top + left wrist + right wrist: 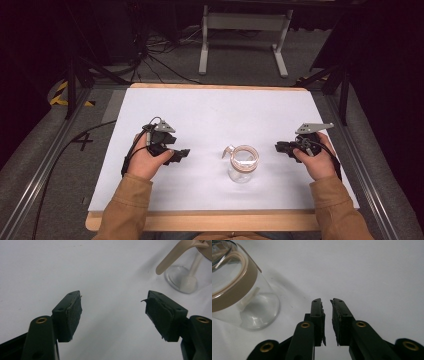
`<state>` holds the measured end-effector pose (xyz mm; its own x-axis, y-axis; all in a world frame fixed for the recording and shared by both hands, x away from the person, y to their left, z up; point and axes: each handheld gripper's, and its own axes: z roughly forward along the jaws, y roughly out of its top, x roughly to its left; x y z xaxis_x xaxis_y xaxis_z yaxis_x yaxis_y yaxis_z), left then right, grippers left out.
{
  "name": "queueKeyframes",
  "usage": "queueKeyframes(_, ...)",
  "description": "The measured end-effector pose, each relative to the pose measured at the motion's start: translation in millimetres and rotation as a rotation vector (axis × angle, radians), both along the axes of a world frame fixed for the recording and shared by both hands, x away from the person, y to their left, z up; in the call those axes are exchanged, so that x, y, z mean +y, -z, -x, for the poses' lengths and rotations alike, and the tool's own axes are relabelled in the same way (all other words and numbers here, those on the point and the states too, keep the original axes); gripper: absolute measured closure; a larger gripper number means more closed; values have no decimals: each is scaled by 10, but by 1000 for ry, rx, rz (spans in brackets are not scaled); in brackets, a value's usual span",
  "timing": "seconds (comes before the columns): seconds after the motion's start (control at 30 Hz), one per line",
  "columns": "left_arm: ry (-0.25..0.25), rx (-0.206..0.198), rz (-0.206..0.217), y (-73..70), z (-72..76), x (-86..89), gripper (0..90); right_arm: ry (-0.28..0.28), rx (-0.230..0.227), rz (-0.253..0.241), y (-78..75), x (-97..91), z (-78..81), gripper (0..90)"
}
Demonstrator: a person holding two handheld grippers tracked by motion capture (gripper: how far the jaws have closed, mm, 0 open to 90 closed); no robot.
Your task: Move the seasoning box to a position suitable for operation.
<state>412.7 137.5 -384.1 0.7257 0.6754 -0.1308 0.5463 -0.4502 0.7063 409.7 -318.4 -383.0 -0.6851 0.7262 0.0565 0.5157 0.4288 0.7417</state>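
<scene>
A clear glass jar (243, 164) with a beige rim band and a small beige tab stands upright on the white mat (210, 110), front centre. In the left gripper view the jar (185, 277) sits at the upper right, with something pale inside it. The right gripper view has the jar (242, 297) at the left. My left gripper (183, 154) rests left of the jar, well apart from it. Its jaws (113, 307) are wide apart and hold nothing. My right gripper (278, 147) lies right of the jar, pointing at it without touching. Its jaws (327, 303) stand almost together, nothing between them.
The mat lies on a wooden board whose front edge (200, 220) runs along the near side. Metal rails (45, 170) flank the table. A white stand frame (245, 35) and loose cables (150, 55) are on the floor beyond the far edge.
</scene>
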Motion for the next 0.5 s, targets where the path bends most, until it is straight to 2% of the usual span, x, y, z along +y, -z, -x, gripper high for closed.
queueKeyframes(0.17,-1,-7,2,-25,12,-5,297,-15,3,-5,5,24,5,827)
queueKeyframes(0.2,6,-20,3,-35,15,-8,297,-32,0,-6,0,34,10,866)
queueKeyframes(0.27,11,-15,9,-41,29,-13,297,-47,-2,-10,-7,48,17,893)
queueKeyframes(0.4,17,-23,9,-58,35,-14,297,-66,-9,-14,-9,73,27,896)
queueKeyframes(0.5,23,-24,16,-74,46,-19,297,-87,-31,-28,-1,104,30,897)
